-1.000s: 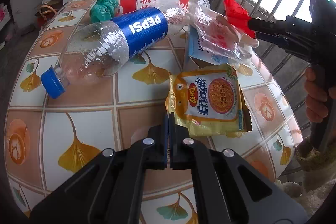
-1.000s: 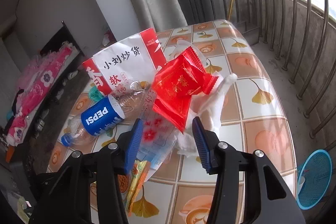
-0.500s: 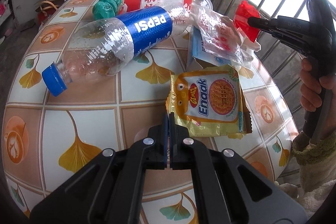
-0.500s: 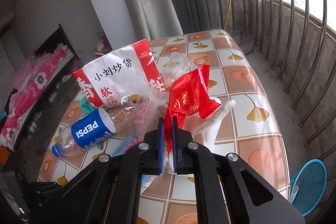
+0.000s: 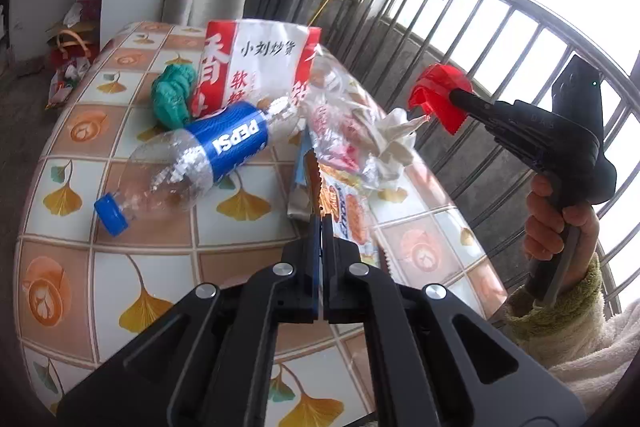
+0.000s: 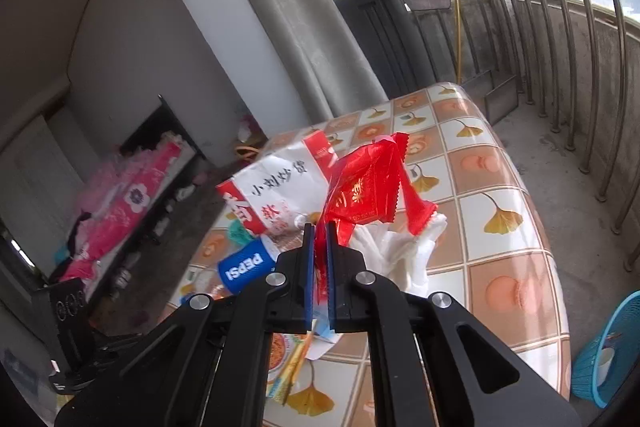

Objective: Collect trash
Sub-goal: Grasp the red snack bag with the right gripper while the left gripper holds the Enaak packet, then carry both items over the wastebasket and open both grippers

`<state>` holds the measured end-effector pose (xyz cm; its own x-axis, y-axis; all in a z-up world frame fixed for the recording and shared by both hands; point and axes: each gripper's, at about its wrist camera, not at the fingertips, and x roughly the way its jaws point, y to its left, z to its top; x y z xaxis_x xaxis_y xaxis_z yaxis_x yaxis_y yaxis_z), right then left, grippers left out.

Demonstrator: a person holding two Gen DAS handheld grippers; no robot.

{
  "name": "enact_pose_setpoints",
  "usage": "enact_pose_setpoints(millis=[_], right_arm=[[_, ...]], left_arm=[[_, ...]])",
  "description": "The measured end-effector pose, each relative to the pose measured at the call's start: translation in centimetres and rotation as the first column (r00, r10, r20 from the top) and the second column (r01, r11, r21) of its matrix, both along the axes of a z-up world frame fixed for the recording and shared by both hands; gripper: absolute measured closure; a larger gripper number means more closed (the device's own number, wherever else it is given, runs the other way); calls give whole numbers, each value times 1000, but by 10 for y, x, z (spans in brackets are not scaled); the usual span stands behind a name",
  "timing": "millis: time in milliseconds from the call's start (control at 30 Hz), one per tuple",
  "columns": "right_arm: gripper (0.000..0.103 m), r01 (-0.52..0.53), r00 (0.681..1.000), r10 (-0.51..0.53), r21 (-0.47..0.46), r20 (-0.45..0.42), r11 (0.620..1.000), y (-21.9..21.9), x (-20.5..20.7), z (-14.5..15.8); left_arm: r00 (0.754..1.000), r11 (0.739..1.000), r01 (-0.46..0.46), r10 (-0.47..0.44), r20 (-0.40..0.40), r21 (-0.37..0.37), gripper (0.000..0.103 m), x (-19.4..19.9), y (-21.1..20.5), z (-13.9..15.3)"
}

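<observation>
My right gripper point(image 6: 319, 233) pinches a red wrapper point(image 6: 368, 191), held off the tiled table point(image 6: 504, 227) above a crumpled white tissue point(image 6: 404, 251). My left gripper point(image 5: 321, 227) is pressed together on the yellow snack packet point(image 5: 348, 211), tilted up at the table's near right. A Pepsi bottle point(image 5: 192, 163) lies to the left, a red-and-white bag point(image 5: 260, 67) behind it, a blue basket point(image 6: 608, 351) on the floor at right
</observation>
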<state>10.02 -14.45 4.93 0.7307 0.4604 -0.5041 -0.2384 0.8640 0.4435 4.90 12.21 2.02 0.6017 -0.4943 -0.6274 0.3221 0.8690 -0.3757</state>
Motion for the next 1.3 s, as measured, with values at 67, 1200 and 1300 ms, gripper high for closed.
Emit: enact_pose_setpoints(millis=[67,1200,1300], right_arm=[[98,-9,1000,8,48,23,999,-8,-7,6],[94,880,464,-758,140,-458,454,-385,-173,-181],[85,913,391,-753,118,-529,392,-417,-174,-226]], left_arm=[[999,1000,26,-26,34,-8,103,-3,-7,13],[629,653,756,-702,-334,49,103,88,-545,-97],[582,612,789,-711,-395,60,103,82,-586,-133]])
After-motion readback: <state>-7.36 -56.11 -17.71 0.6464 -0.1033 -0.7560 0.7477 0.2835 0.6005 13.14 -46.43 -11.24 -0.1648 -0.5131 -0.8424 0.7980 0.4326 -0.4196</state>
